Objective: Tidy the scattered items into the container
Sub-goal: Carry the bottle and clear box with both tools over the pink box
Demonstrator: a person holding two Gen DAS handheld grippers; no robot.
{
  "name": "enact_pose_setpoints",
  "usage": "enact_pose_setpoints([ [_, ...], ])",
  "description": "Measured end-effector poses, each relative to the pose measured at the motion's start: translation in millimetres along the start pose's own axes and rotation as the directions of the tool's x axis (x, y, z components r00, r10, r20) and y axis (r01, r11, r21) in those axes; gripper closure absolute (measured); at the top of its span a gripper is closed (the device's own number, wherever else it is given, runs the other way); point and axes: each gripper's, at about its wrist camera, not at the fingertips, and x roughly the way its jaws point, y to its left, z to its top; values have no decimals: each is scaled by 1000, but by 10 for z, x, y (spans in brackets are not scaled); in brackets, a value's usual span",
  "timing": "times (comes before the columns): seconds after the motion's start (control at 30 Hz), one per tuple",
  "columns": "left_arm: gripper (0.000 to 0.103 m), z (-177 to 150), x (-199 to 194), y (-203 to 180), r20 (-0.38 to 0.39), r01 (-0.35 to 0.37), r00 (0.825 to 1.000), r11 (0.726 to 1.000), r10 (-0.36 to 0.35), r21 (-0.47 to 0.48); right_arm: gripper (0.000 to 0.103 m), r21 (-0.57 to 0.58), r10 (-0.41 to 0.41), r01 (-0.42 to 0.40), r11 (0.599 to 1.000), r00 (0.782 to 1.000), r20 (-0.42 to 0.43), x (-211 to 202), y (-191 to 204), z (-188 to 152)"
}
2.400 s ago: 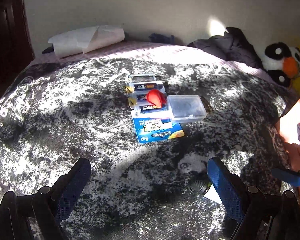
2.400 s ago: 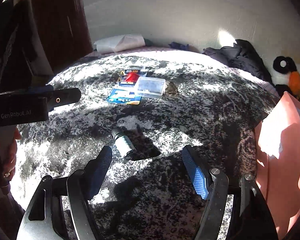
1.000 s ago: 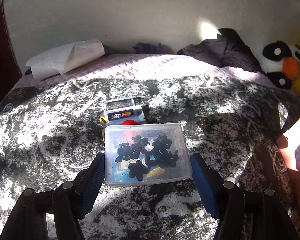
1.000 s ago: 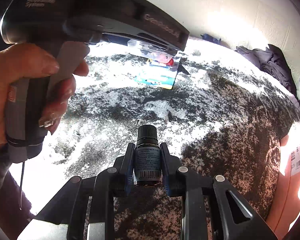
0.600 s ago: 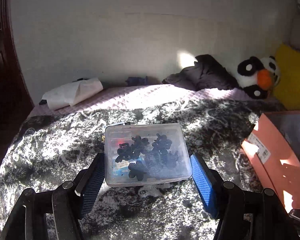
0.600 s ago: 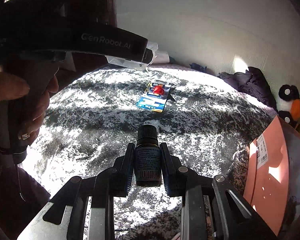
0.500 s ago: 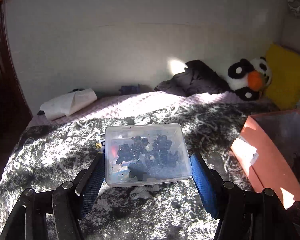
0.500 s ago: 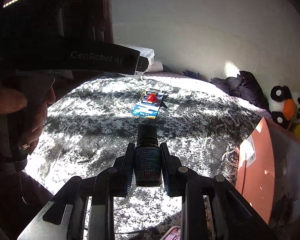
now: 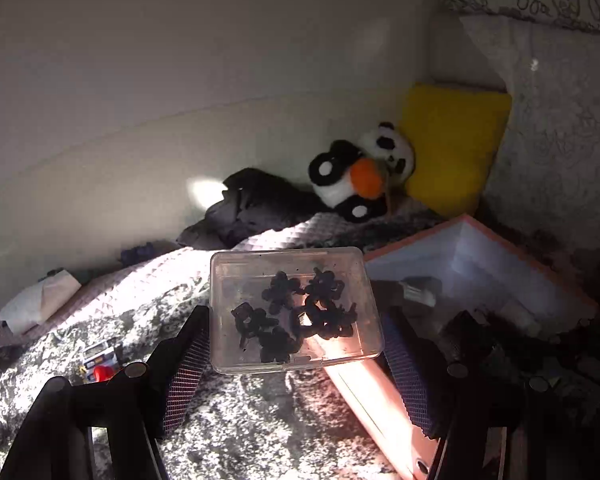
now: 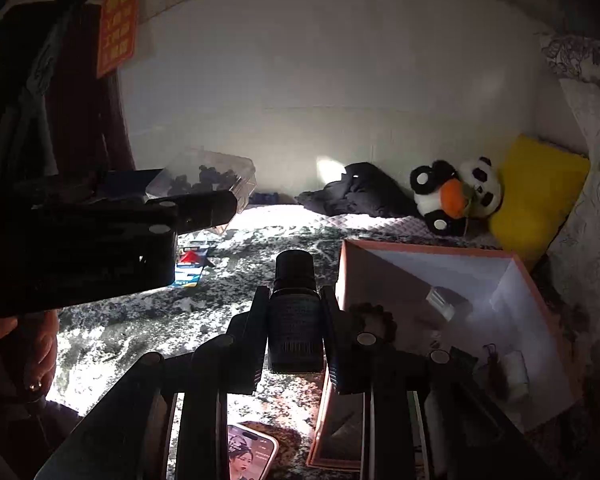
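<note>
My left gripper (image 9: 296,332) is shut on a clear plastic case (image 9: 294,310) of small black pieces, held in the air over the near edge of the pink cardboard box (image 9: 380,400). The same case (image 10: 204,178) shows at the left of the right wrist view, beyond the dark left tool. My right gripper (image 10: 294,312) is shut on a small dark bottle (image 10: 294,312) with a black cap, upright between the pads, just left of the pink box (image 10: 536,288). The box holds several small items. Battery packs with a red piece (image 10: 190,264) lie on the mottled bedspread (image 10: 132,320).
A penguin plush (image 10: 452,196), a yellow cushion (image 10: 540,192) and dark clothes (image 10: 360,192) line the wall behind the box. A phone (image 10: 250,452) lies on the bedspread at the near edge. A person's hand (image 10: 32,344) grips the left tool.
Both grippers rose and swung right, from the bedspread's middle toward the pink box, carrying the case and the bottle. The box now fills the right of both views.
</note>
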Motion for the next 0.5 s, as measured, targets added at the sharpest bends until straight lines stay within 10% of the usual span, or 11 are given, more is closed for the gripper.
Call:
enact_pose_setpoints([
  [0.43,27,173,683,-920,-66,151,987,987,-147,55,77,237,-204,229,944,971,-125,63,-1526,-129],
  [0.47,22,198,722,-919,-75,166,984,985,-163,41,73,240,-218,252,937,962,-162,130,-1600,-158],
  [0.5,13,228,745,-914,-74,179,982,984,-176,28,46,249,-242,284,926,952,-186,174,-1669,-187],
])
